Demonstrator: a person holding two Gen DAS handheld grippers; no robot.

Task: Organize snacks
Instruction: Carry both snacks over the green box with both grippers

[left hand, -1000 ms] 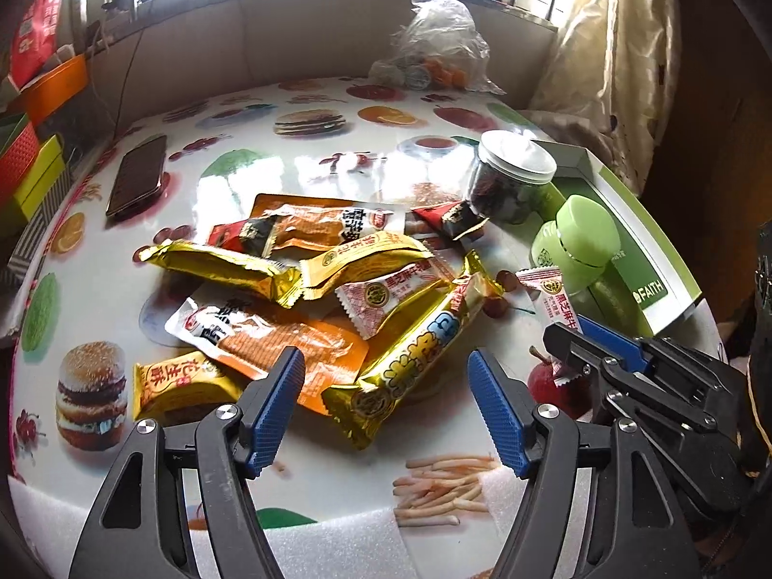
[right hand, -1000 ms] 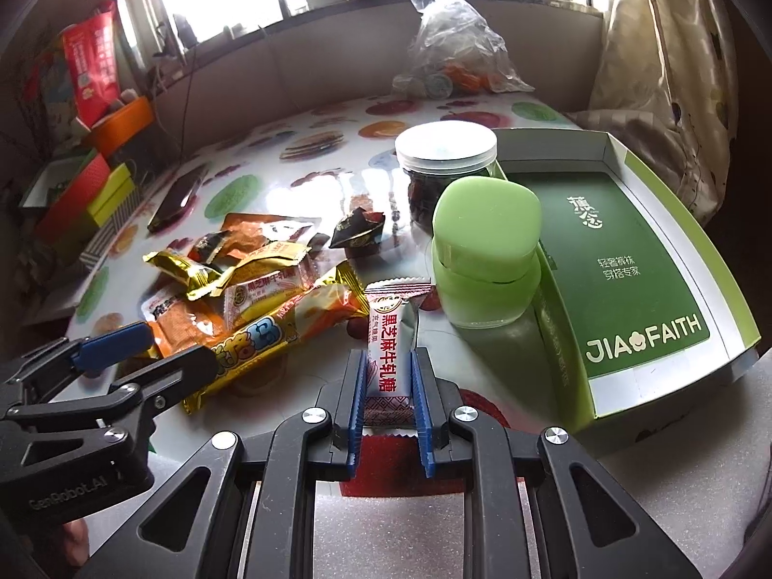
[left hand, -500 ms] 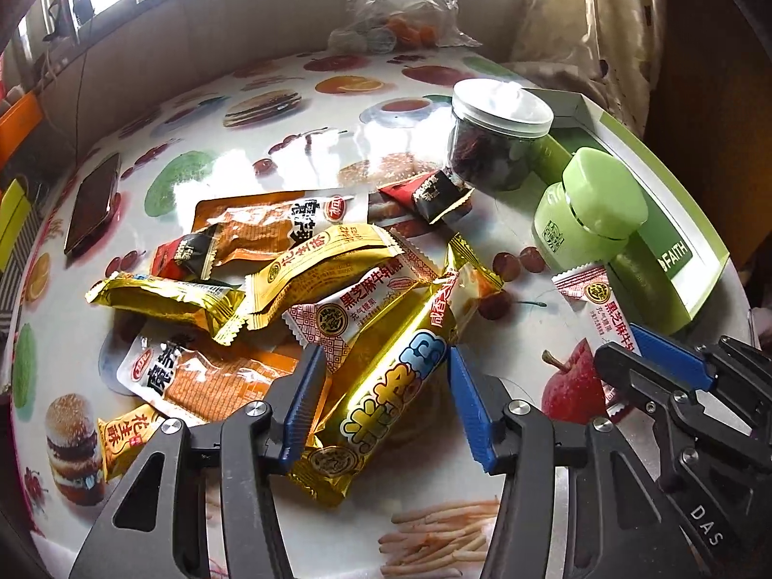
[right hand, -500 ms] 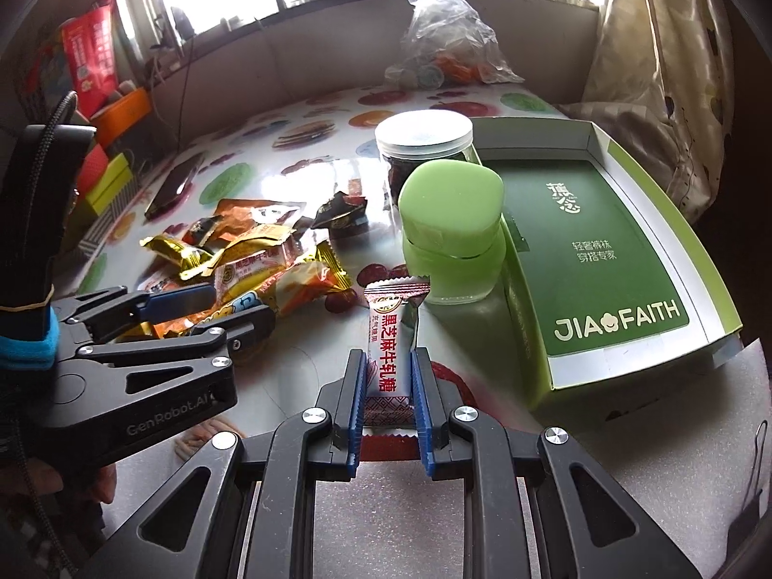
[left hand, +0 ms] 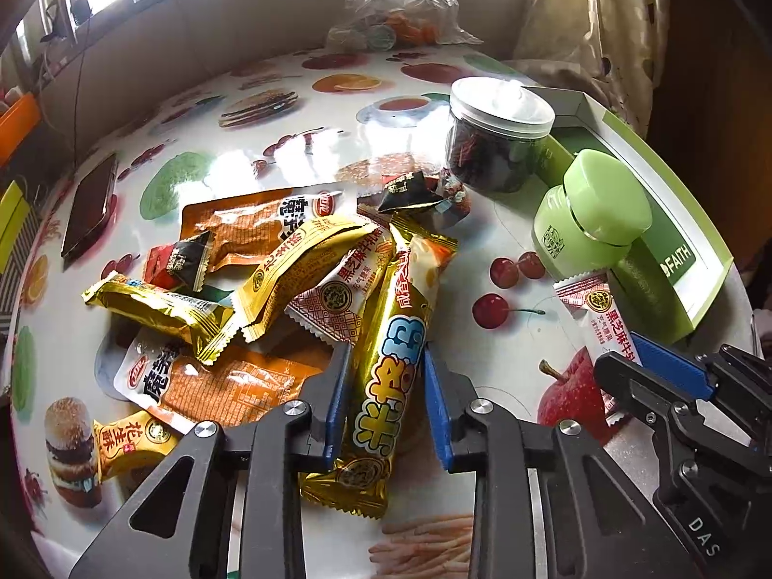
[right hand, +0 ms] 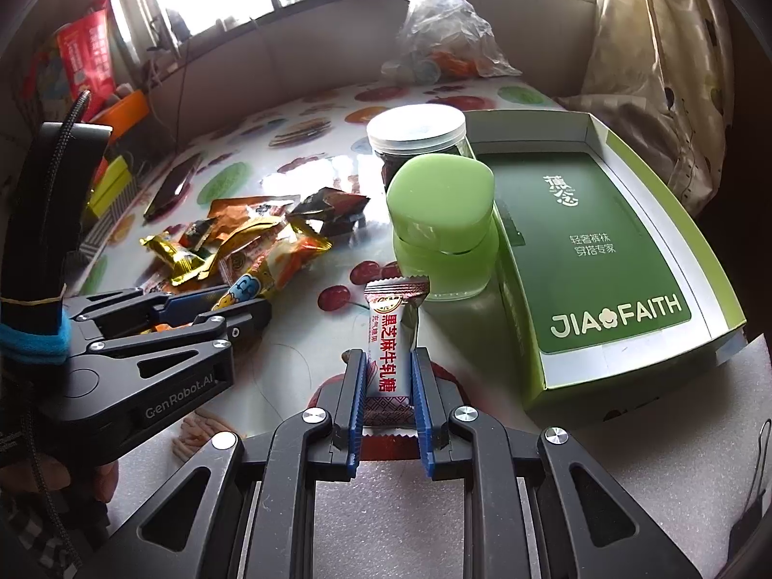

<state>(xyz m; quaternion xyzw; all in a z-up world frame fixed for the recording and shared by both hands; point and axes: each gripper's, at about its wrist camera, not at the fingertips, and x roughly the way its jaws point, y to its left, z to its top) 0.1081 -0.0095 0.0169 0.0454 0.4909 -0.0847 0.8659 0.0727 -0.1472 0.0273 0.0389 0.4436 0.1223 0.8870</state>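
Left wrist view: my left claw (left hand: 383, 410) angles down over the snack pile (left hand: 289, 299). Its jaws have just been closing and now pinch the long gold snack bar (left hand: 386, 386), probably so it can go into the green box (right hand: 627, 251). The box lies just beyond the green jar (right hand: 441, 227) (lid on). Near that jar, in front of it, my right claw (right hand: 386, 386) is clamped shut on a white sesame candy (right hand: 388, 342), held upright above the worktop (left hand: 337, 111) and tilted steeply down, presumably waiting its turn.
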